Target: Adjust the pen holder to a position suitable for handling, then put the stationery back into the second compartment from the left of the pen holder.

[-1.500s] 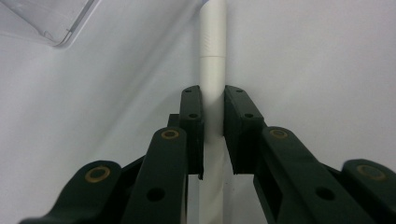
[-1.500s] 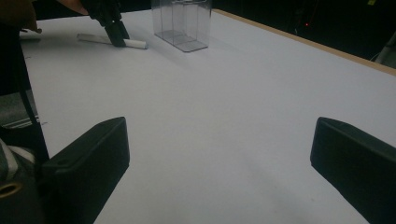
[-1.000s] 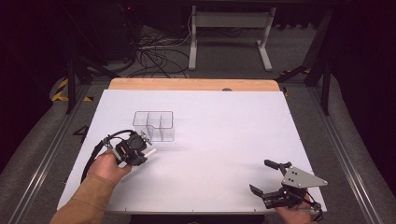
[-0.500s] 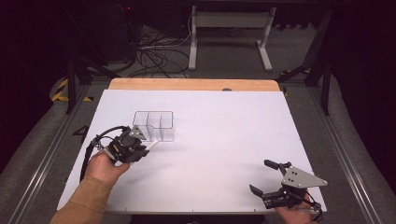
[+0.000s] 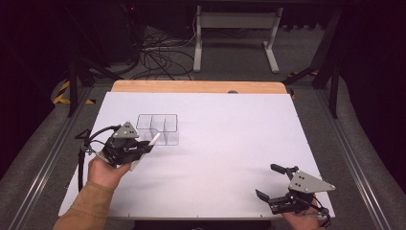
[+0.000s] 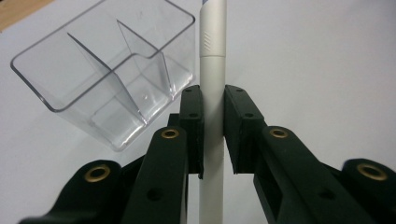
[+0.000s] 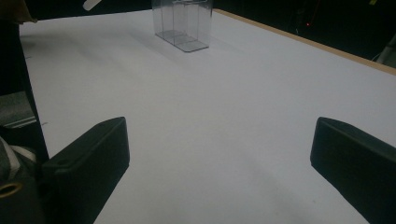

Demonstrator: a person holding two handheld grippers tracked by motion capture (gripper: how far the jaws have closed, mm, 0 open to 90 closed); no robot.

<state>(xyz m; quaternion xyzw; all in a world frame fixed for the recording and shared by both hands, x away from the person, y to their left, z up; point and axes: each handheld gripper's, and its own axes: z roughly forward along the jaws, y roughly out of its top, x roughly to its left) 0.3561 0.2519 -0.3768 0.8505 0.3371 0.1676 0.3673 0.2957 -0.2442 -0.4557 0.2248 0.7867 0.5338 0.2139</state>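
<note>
A clear plastic organiser box [image 5: 158, 128] with three compartments stands on the white table [image 5: 230, 143], left of the middle. My left gripper [image 5: 143, 147] hovers just in front of it, shut on a white pen [image 6: 212, 93] that points up toward the box [image 6: 107, 79]. The pen's tip [image 5: 155, 139] reaches the box's near wall. My right gripper [image 5: 268, 182] rests near the table's front right corner, jaws wide apart with nothing between them. In the right gripper view the box [image 7: 183, 23] stands far off.
A wooden strip [image 5: 196, 86] edges the table's far side. Beyond it are cables [image 5: 158, 52] and a metal stand [image 5: 234, 28] on the floor. Bare table surface lies between the two grippers.
My left gripper has risen and moved right, closer to the box, carrying the pen. The right gripper has stayed where it was.
</note>
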